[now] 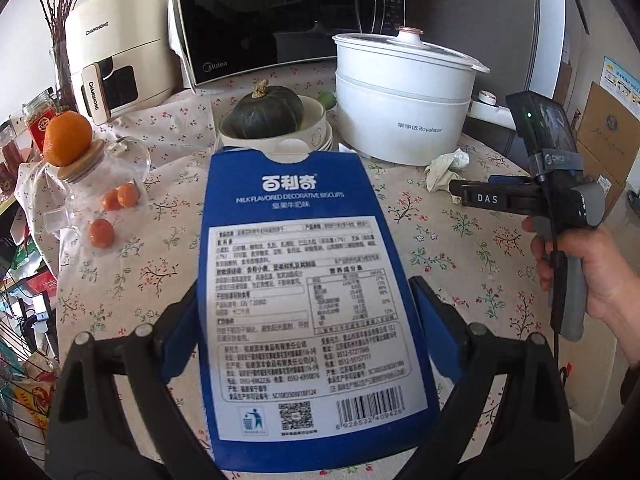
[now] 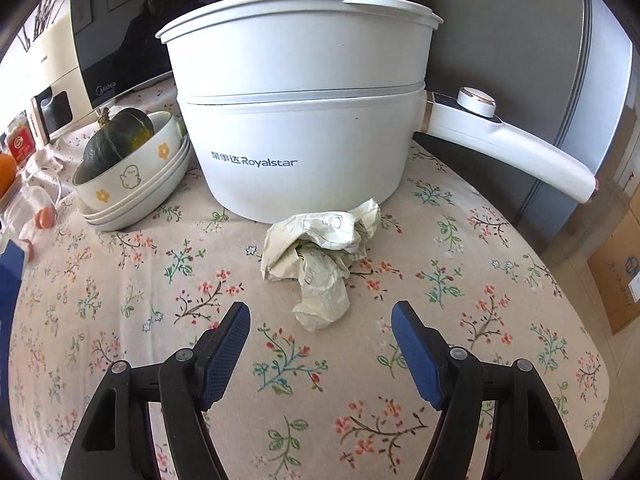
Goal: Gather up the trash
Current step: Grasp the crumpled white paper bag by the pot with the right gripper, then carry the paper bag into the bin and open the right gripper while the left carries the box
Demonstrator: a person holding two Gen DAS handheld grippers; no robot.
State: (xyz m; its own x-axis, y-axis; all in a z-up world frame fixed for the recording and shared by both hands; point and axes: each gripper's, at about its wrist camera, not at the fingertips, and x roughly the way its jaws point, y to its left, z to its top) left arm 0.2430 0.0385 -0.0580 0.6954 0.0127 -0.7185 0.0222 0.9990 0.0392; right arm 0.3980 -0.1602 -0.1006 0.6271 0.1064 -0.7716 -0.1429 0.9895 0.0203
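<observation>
Crumpled cream paper (image 2: 320, 256) lies against white pot (image 2: 296, 120).

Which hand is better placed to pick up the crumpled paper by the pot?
Right. The right gripper is open and empty, facing the crumpled paper; the left gripper already holds the blue biscuit box.

Beside the one white pot (image 2: 304, 120): one crumpled paper (image 2: 320, 256) in front, one squash (image 1: 264, 114), one blue box (image 1: 312, 300), four oranges (image 1: 67, 138), two grippers.

Flat blue biscuit box (image 1: 310, 308), label side up; crumpled pale paper wad (image 2: 320, 256) on floral cloth, touching white pot.
</observation>
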